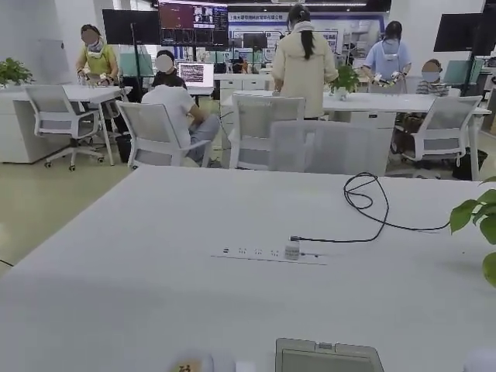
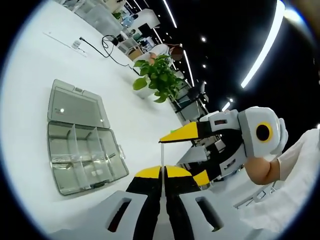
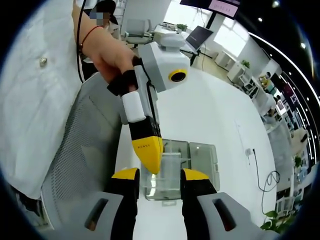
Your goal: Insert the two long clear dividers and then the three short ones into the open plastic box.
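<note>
clear plastic, the open box (image 2: 85,165) lies flat on the white workbench (image 2: 30,100) at the left of the left gripper view, its lid (image 2: 75,104) folded back beside the base. clear dividers stand in the base and cut it into compartments; i cannot count them for sure. right of the box, my left gripper (image 2: 162,172) rises from the bottom of the view, yellow-tipped jaws pinched together on a thin clear divider (image 2: 161,155). i see the divider edge-on, a fine line running straight out along the jaws, held in the air away from the box. further right, my right gripper (image 2: 181,157) reaches in, held by the right hand (image 2: 262,170), jaws spread, its upper yellow tip at the divider's far end; i cannot tell if they touch.

in the right gripper view, the left hand (image 3: 112,60) at upper left holds the left gripper (image 3: 150,162) nose-down above the box (image 3: 202,160). my right gripper (image 3: 160,175) shows its own jaws apart, gripping nothing, with the left gripper's tip between them.

in the head view, the box's far edge (image 1: 329,353) sits at the bottom, with a power strip (image 1: 267,253) and a black cable (image 1: 364,201) beyond it, and green leaves (image 1: 477,213) at the right.
</note>
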`<state>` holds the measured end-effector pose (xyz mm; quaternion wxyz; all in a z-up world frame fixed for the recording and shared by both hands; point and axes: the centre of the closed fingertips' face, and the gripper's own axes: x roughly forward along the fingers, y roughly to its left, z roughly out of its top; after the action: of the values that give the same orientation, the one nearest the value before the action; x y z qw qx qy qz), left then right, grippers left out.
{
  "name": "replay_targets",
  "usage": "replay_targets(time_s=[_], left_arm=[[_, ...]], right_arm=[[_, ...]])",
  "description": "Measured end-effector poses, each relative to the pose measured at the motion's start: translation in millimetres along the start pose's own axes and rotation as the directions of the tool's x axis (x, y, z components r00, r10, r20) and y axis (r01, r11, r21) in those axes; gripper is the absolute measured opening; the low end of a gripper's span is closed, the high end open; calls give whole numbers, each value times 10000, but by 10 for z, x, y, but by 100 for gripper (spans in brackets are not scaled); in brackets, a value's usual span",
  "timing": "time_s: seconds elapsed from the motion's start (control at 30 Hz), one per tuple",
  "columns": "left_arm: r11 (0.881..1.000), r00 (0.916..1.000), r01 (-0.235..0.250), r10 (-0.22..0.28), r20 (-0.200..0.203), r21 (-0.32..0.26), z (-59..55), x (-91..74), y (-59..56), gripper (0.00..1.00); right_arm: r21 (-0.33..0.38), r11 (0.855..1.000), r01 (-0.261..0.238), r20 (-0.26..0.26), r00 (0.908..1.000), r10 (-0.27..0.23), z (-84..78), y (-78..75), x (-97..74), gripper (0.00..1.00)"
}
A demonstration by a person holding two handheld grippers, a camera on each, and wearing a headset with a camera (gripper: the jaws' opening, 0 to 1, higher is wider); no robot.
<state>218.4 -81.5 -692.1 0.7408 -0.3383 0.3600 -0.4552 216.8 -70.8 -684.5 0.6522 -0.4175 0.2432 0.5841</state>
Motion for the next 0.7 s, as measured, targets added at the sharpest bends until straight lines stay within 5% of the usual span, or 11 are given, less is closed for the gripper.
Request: replay_targets(time_s=[0.1, 0.2, 0.3, 0.33, 0.43, 0.53, 0.57, 0.63, 0.7], left_arm=[[9967, 9999, -62, 74, -146, 804, -5, -24, 10, 0], [9781, 9985, -9, 122, -528, 2081, -48, -40, -4, 0], [9227, 9948, 409, -18, -1017, 3834, -116, -59, -81, 0], [9159, 9941, 487, -56, -1086, 3984, -126, -61, -93, 0], [8408, 9894, 938, -189, -1442, 5332, -175, -72, -159, 0], [8063, 9844, 1423, -550, -1668, 5741, -213, -84, -248, 0], [7992, 9845, 1470, -612, -1643, 5828, -211, -90, -265, 0], [7917, 9844, 1527, -690, -1618, 5915, -210, -98, -272, 0], [7463, 9834, 1701, -868, -1594, 6435, -199, -104, -292, 0]], right_arm=[[292, 9995, -145, 355, 9993, 134, 30, -41, -73, 36], [1219, 9906, -614, 1048, 9933, 487, 71, -80, -150, 34], [1700, 9763, -1337, 1557, 9819, 1074, 75, -77, -213, 30], [2050, 9639, -1700, 1787, 9748, 1339, 72, -67, -232, 29], [2379, 9360, -2595, 2312, 9511, 2050, 81, -2, -268, 23], [2408, 9123, -3311, 2650, 9267, 2664, 101, 79, -288, 20], [2400, 9009, -3616, 2712, 9161, 2954, 112, 129, -294, 19], [2231, 9000, -3744, 2779, 9094, 3094, 132, 156, -293, 18], [2290, 8846, -4062, 2904, 8959, 3362, 159, 198, -292, 15]])
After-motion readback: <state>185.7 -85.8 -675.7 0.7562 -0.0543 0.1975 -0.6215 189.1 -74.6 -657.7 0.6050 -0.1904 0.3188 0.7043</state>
